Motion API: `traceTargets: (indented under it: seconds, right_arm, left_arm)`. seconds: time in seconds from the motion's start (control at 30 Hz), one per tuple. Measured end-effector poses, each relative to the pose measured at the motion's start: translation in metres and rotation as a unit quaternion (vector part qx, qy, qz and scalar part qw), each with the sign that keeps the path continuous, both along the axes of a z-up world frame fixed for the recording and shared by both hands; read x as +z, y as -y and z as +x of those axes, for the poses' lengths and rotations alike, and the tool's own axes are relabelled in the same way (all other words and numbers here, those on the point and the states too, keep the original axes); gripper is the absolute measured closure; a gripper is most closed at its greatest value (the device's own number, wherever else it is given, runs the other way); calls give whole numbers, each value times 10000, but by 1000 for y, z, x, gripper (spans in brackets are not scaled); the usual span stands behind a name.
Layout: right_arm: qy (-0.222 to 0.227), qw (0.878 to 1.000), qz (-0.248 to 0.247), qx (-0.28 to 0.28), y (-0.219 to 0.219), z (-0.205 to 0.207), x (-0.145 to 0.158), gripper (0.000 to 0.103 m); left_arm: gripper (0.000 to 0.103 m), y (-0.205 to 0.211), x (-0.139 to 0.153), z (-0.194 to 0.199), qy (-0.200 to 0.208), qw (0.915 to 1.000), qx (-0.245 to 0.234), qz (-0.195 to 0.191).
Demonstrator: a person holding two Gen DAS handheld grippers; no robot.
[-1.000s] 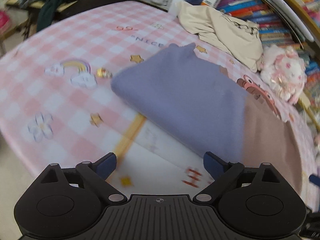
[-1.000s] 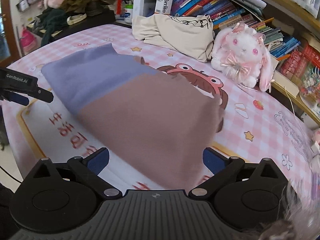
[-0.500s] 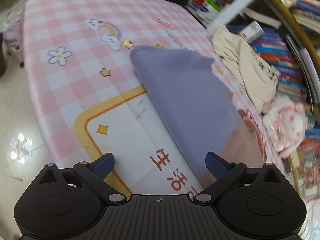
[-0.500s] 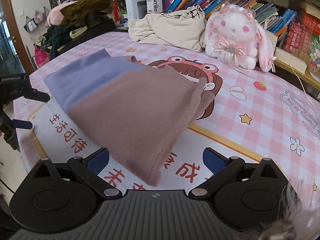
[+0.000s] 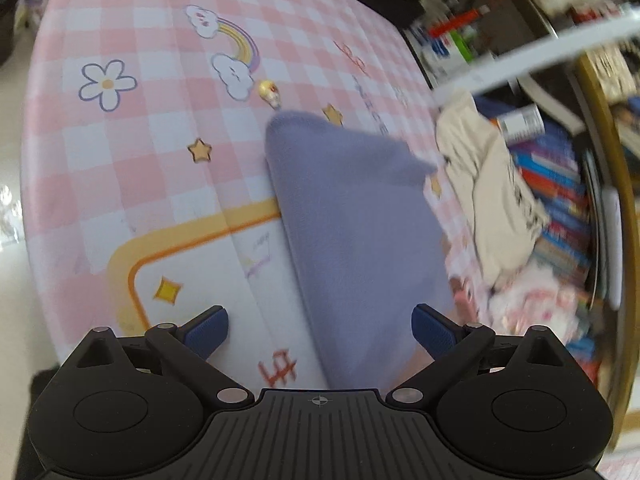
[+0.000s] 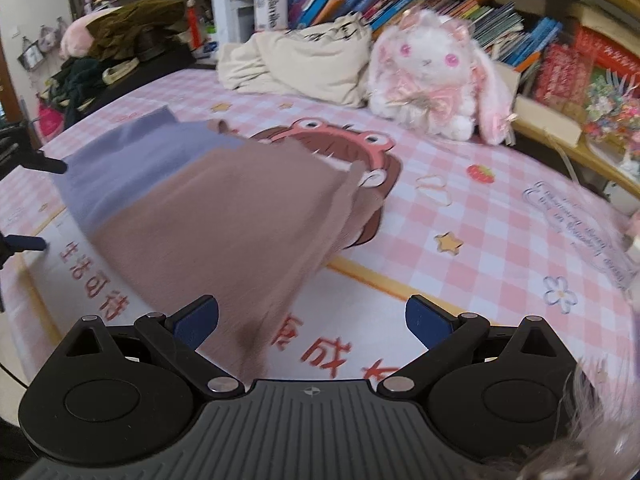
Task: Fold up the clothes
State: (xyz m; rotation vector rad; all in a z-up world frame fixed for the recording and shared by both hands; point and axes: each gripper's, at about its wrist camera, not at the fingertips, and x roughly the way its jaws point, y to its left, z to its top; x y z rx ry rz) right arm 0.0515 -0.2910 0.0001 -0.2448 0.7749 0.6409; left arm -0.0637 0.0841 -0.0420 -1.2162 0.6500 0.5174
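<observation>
Over the last second the left gripper [image 5: 320, 330] has swung round and tipped, so that the folded purple-and-brown fleece garment [image 5: 360, 240] now runs lengthwise straight ahead between its spread blue fingers, where before it lay slanted across the view; more of the pink checked tablecloth [image 5: 132, 160] with its rainbow and flower prints shows on the left. The right gripper [image 6: 312, 320] has drawn back and lowered, the garment's brown end [image 6: 224, 240] now reaching down between its parted fingers. The white-and-pink plush rabbit [image 6: 432, 80] looms larger and nearer the middle.
</observation>
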Motion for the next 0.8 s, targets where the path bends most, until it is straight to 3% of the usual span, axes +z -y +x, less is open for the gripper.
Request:
traceTargets:
  seconds: [0.1,0.43,0.63,0.67,0.8]
  right_arm:
    - [74,9998,31,-164,2,2,2,2]
    - [-374,9971,286,-593,3,12,-5,2]
    - [-558,9942,414,-816,-3,26,-8,6]
    - [-566,9944,385,-805,-6,28,-9,8]
    - [-713,9950,177,-675,-21,30,-20,33]
  left_arm:
    - [5,-12,-1,6,111,9999,103,77]
    - [10,-39,0,24,273,9982,366,391]
    - [22,-50,-3,27,394,9977,406,374]
    - [24,-52,-3,28,415,9976,413,372]
    - [26,-53,-5,28,459,9974,365,416]
